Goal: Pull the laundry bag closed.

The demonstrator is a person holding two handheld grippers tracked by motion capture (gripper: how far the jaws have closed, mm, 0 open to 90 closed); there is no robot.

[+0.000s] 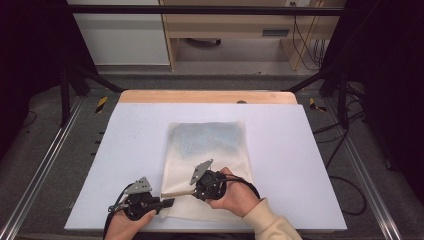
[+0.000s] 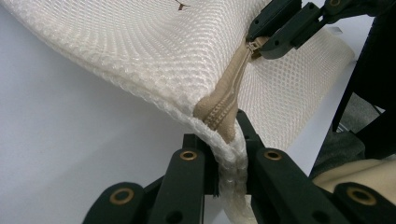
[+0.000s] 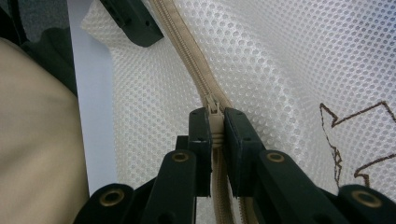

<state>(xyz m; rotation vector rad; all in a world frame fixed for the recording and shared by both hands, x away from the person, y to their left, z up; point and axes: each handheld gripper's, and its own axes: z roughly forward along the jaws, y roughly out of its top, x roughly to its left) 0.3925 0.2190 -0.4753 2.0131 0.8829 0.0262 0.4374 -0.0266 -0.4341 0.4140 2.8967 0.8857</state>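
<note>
A white mesh bag (image 1: 207,145) lies flat on the white table (image 1: 300,160), its beige zipper (image 1: 175,193) lifted at the near edge. My left gripper (image 1: 169,202) is shut on the bag's near corner at the zipper's end (image 2: 219,116); in the left gripper view its jaws (image 2: 229,140) pinch the mesh seam. My right gripper (image 1: 192,187) is shut on the zipper pull (image 3: 212,106), jaws (image 3: 215,128) on either side of the slider. The zipper (image 3: 187,56) runs taut between the two grippers. A brown stitched mark (image 3: 345,140) shows on the mesh.
A wooden strip (image 1: 207,96) edges the table's far side. Metal rails (image 1: 40,170) run along both sides, with cables (image 1: 345,185) on the floor at right. A beige sleeve (image 1: 270,222) comes in at the near edge.
</note>
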